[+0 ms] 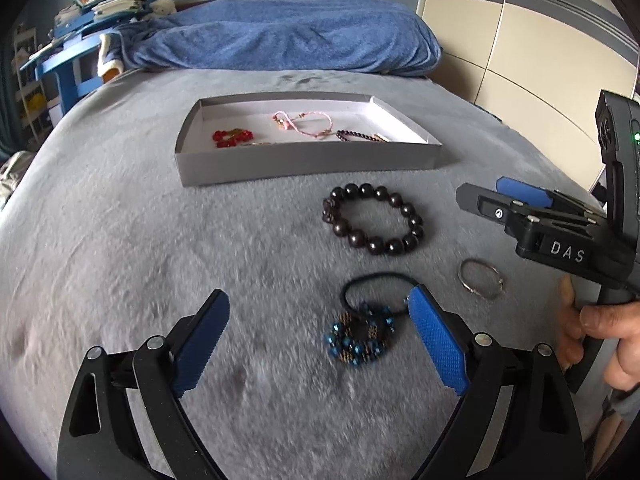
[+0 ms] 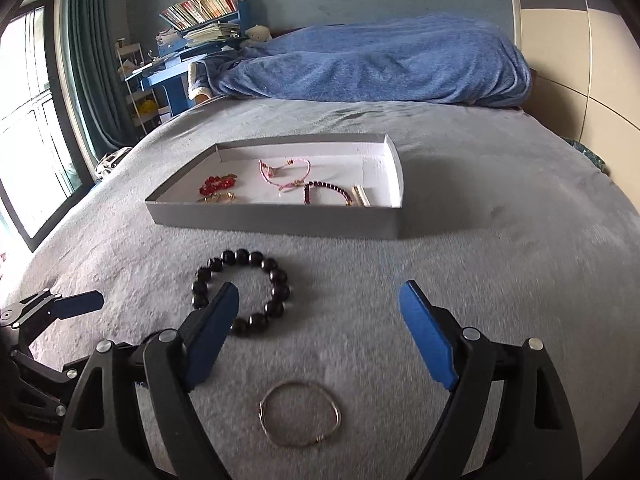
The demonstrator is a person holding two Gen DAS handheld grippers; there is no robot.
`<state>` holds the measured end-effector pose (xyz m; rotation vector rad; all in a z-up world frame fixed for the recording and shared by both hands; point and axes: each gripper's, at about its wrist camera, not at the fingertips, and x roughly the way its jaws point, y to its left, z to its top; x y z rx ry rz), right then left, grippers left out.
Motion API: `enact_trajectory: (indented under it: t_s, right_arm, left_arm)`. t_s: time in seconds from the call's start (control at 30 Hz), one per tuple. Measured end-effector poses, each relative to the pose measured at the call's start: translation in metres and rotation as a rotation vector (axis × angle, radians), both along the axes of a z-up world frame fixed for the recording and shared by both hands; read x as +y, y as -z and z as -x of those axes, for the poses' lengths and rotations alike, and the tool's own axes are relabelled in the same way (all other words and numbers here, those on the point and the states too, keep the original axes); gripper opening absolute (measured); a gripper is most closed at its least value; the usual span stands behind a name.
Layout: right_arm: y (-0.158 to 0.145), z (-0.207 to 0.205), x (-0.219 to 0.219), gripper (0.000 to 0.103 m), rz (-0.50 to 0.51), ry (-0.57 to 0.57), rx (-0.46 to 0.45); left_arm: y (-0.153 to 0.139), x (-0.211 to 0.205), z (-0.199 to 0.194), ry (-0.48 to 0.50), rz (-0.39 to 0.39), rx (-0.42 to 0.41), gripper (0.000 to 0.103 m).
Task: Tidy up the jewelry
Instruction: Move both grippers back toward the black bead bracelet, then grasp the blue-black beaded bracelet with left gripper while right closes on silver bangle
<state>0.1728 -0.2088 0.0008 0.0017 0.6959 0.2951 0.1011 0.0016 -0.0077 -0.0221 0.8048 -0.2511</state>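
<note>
Hovering wide open and empty, left hand-held gripper [image 1: 316, 340] straddles the blue beaded hair tie [image 1: 362, 334]; right hand-held gripper [image 2: 320, 338], equally open and empty, overhangs the thin silver bangle [image 2: 300, 414]. Each should lower squarely before pinching, then carry to the shallow grey cardboard tray [image 2: 272, 220].

Two wrist views over the bed [image 1: 120, 240]

Both looked down and forward, close above the bedding, toward the grey tray [image 1: 304, 160]; each shared that tray and the dark bead bracelet [image 2: 244, 292] before it.

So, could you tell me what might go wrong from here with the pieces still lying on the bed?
The thin silver bangle lies flat on soft blanket, so the open right gripper may pinch fabric. The beaded hair tie has a loose cord that could snag the left gripper.
</note>
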Motion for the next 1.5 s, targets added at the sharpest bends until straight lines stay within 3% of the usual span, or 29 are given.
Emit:
enact_trajectory:
  t_s: [0.47,0.93,1.03,1.3,1.5]
  right_arm:
    - [0.018,0.017,-0.007,0.082,0.012,0.002,0.041]
    - [0.029,0.018,-0.015,0.082,0.011,0.026,0.088]
    - [0.030,0.019,-0.017,0.082,0.004,0.031,0.094]
    - [0.033,0.027,-0.010,0.082,0.036,0.008,0.099]
    - [0.035,0.033,-0.005,0.081,0.063,-0.013,0.103]
  left_arm:
    - [0.004,-0.012,0.016,0.030,-0.041,-0.015,0.091]
    - [0.017,-0.031,-0.001,0.067,-0.081,0.049,0.084]
    - [0.023,-0.030,-0.004,0.060,-0.085,0.072,0.072]
    - [0.023,-0.010,0.008,0.044,-0.031,0.072,0.025]
    - [0.021,0.001,0.017,0.041,-0.021,0.071,0.021]
